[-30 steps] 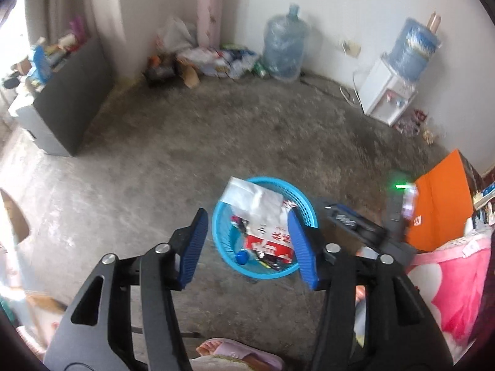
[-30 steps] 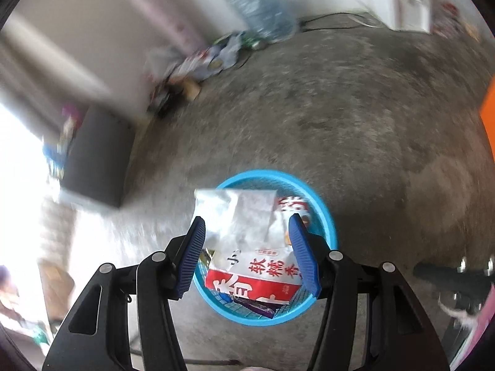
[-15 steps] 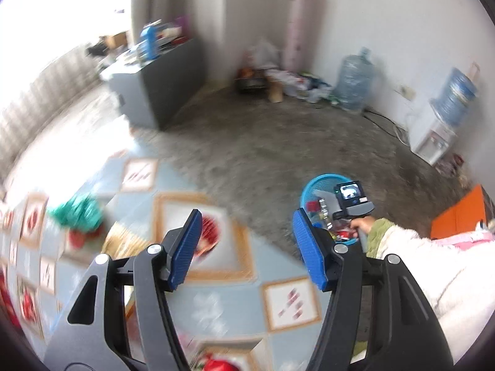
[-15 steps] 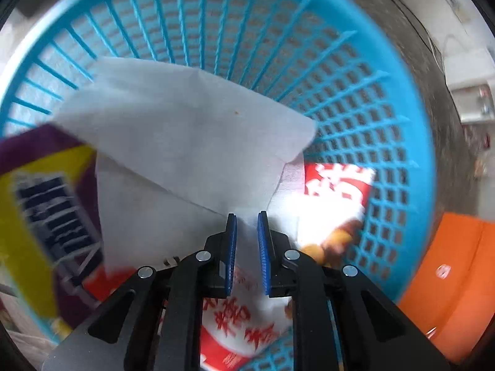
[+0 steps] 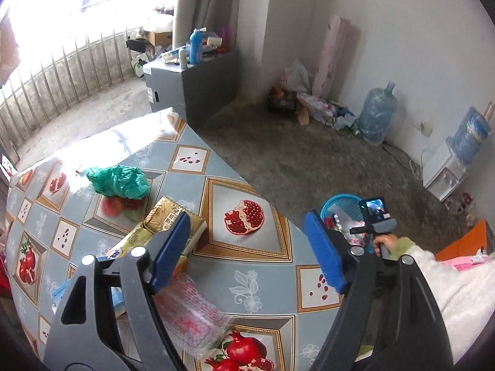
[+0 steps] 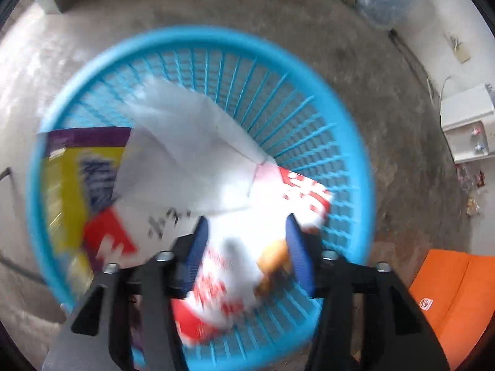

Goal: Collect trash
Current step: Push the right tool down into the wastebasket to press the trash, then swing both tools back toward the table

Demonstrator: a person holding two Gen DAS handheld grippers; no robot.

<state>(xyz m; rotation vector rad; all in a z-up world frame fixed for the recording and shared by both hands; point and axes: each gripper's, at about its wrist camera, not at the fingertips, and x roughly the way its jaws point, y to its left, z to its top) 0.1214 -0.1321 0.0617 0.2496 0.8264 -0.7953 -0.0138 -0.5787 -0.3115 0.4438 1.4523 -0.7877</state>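
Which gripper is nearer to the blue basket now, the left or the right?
Right. The right gripper hangs open just above the blue basket; the left gripper is over the table, away from it.

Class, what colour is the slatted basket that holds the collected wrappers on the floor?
The basket is bright blue, seen best in the right wrist view.
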